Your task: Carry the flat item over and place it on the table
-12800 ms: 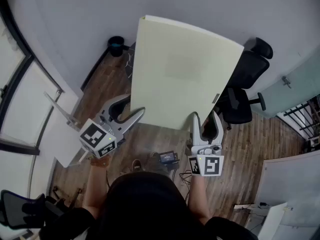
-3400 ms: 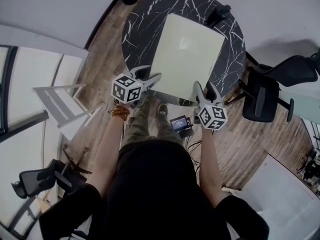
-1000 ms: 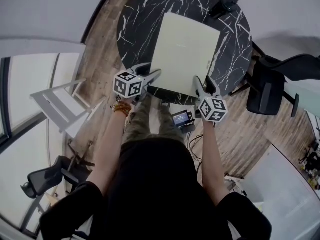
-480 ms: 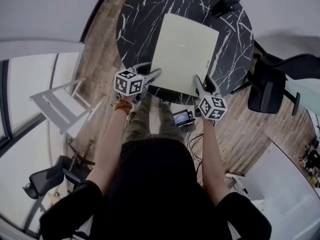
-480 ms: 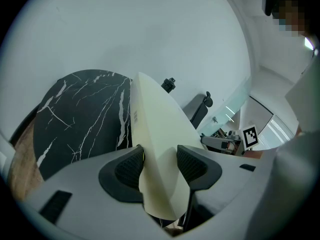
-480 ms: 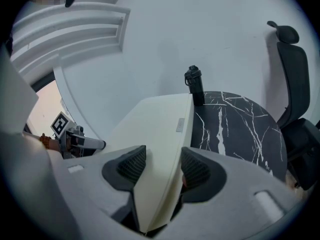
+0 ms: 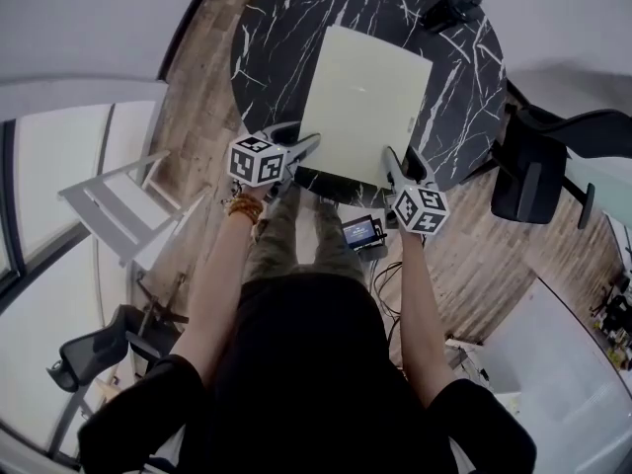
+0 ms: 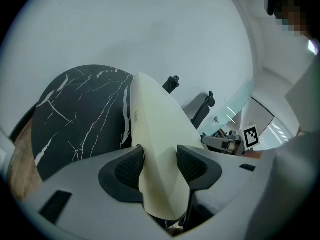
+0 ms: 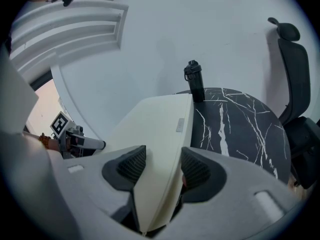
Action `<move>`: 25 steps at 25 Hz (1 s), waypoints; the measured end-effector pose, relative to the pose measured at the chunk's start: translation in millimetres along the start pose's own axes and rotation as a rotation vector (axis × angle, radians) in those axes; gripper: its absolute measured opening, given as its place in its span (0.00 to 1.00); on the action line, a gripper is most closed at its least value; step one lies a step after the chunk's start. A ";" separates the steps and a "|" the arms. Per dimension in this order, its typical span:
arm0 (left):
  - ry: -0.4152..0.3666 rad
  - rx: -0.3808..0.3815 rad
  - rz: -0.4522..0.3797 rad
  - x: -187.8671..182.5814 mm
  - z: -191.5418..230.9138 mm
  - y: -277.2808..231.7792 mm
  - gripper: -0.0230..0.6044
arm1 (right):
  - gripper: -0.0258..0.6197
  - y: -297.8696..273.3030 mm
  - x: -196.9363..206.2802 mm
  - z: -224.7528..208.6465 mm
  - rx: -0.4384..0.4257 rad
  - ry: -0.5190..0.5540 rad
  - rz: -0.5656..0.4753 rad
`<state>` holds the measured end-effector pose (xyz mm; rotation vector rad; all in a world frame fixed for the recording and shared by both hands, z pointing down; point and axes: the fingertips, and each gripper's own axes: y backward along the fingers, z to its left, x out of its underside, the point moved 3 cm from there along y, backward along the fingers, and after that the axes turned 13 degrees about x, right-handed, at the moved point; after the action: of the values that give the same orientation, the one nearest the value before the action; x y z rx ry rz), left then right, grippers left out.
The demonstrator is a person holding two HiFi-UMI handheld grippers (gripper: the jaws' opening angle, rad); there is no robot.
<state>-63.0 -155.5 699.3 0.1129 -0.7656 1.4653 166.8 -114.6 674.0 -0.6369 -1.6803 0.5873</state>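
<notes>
Panel point(image 7: 367, 102) brought over table point(image 7: 267, 47), long axis away

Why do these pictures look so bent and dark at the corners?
Head view: the wide lens bows the window frames. Left gripper view: black rounded corners, a mosaic patch top right, and the cream board looms large. Right gripper view: same dark rim; the office chair curves along the edge.

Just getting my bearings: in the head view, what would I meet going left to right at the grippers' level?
White chair, left gripper, pale flat board, right gripper, black office chair.
</notes>
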 end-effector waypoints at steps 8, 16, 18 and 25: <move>0.032 -0.005 0.012 4.0 10.6 -5.6 0.37 | 0.37 -11.9 5.4 -3.0 0.002 0.001 0.025; 0.044 -0.013 0.031 6.8 15.6 -10.4 0.37 | 0.37 -17.6 13.0 -6.7 0.004 -0.017 0.047; 0.047 -0.016 0.035 7.4 16.5 -12.1 0.37 | 0.37 -19.5 14.8 -8.4 0.002 -0.019 0.055; 0.060 -0.022 0.051 11.2 18.9 -15.7 0.37 | 0.37 -24.6 18.8 -11.8 -0.009 -0.007 0.075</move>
<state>-57.0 -158.0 725.5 0.0327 -0.7402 1.5013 172.8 -119.0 706.2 -0.7081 -1.6718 0.6359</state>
